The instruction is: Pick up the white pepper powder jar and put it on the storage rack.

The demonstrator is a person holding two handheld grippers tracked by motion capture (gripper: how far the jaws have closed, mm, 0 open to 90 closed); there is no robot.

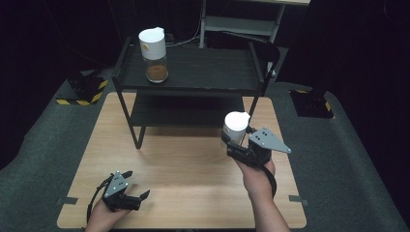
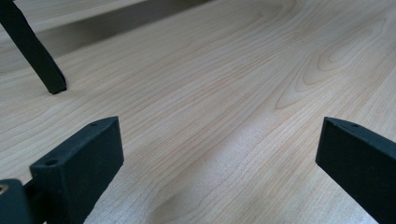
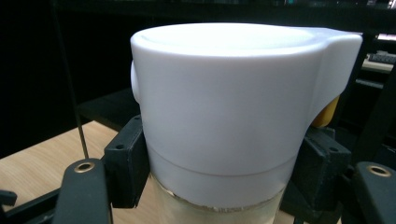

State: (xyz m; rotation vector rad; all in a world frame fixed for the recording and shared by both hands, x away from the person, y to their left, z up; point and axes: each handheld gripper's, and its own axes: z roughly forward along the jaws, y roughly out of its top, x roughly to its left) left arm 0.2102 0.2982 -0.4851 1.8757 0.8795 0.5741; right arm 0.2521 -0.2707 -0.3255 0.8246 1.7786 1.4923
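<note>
Just in front of the black two-tier shelf rack (image 1: 193,89), off its right leg, the right gripper (image 1: 235,145) has its jaws clamped on a white-capped glass jar (image 1: 236,126), held upright above the wooden table (image 1: 183,164). From the right gripper view, the jaws pinch both sides of the jar (image 3: 224,116) right where the white cap meets the glass. Up on the rack's top shelf, left end, stands a second white-capped jar (image 1: 153,55) with brown powder in the bottom. Well forward of the rack's left leg (image 2: 32,51), the left gripper (image 1: 138,195) sits low over the tabletop, jaws spread wide, nothing between them.
</note>
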